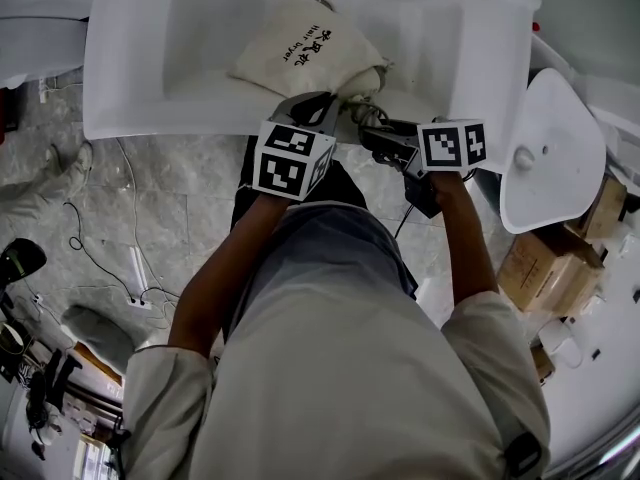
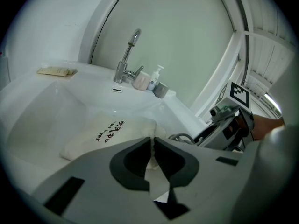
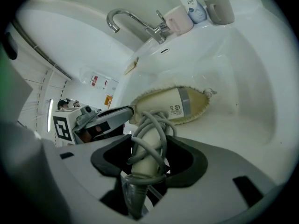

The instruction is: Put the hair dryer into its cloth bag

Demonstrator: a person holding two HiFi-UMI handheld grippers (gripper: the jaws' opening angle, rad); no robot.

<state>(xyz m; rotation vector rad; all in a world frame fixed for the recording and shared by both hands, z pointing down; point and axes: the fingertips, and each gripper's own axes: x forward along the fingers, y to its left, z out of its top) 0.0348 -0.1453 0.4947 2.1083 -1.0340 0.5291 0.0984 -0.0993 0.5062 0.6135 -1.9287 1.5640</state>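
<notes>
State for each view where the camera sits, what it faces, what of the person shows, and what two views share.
Head view: on the person's head, facing steeply down at the sink; torso, both arms, left gripper and right gripper show.
Left gripper view: on the left gripper, facing the faucet; its jaws pinch the cloth bag.
Right gripper view: on the right gripper, facing across the sink; its jaws clamp the hair dryer.
Shared: both gripper views show the faucet.
</notes>
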